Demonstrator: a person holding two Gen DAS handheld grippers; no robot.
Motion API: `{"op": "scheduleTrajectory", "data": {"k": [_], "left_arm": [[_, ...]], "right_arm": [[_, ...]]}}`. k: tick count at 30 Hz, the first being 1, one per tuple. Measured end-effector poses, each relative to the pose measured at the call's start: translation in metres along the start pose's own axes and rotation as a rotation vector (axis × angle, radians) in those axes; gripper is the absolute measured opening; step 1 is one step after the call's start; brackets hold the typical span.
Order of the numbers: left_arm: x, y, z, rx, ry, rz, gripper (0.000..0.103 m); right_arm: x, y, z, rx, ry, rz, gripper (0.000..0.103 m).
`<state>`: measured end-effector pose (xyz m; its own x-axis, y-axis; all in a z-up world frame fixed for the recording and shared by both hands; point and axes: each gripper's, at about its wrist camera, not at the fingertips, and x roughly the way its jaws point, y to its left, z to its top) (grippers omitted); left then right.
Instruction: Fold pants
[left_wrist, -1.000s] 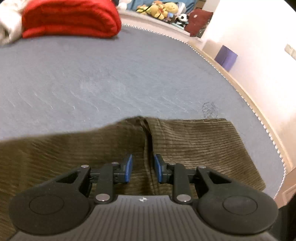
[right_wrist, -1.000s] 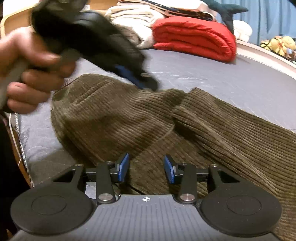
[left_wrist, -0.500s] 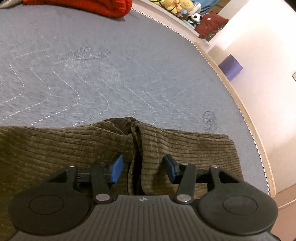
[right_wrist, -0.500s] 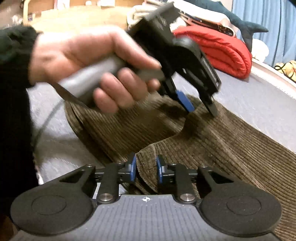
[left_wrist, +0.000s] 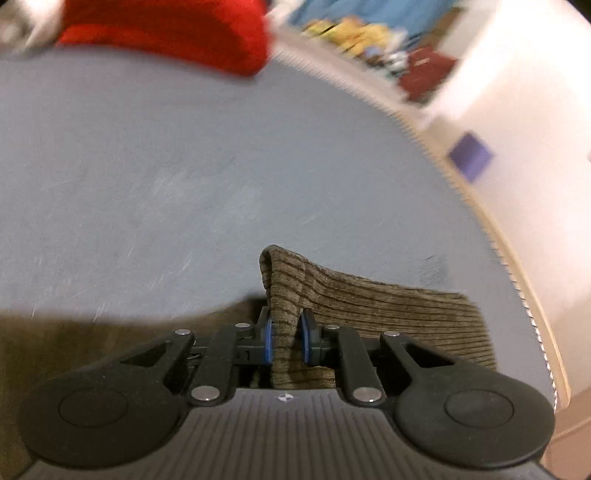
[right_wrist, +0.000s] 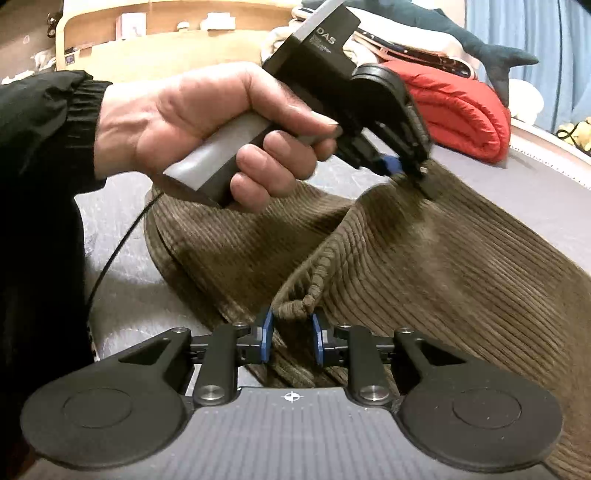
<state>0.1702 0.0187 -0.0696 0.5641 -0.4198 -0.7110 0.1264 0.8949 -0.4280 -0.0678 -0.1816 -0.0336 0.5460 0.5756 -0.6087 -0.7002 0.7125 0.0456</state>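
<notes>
Left claw (left_wrist: 287, 341) closing on a raised fold of corduroy pants (left_wrist: 369, 306).

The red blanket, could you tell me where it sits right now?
The red blanket lies folded at the far end of the grey bed, upper right in the right wrist view, beyond the brown corduroy pants and beside pale bedding.

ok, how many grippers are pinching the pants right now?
2. The left gripper is closing on a raised fold of the pants; the right gripper clamps a bunched edge nearer the camera.
</notes>
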Motion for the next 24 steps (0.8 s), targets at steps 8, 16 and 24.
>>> {"op": "scheduleTrajectory", "data": {"k": [8,16,24], "left_arm": [[-0.045,-0.011,-0.001,0.129,-0.141,0.044,0.040],[-0.016,-0.016,-0.053,0.422,0.136,0.154,0.005],[-0.058,0.004,-0.056,0.227,0.096,0.011,0.041]], "right_arm": [[-0.004,0.003,-0.004,-0.009,0.045,0.082,0.024],[-0.042,-0.036,0.000,0.233,-0.088,-0.066,0.034],[-0.074,-0.085,-0.014,0.501,-0.085,-0.592,0.064]]}}
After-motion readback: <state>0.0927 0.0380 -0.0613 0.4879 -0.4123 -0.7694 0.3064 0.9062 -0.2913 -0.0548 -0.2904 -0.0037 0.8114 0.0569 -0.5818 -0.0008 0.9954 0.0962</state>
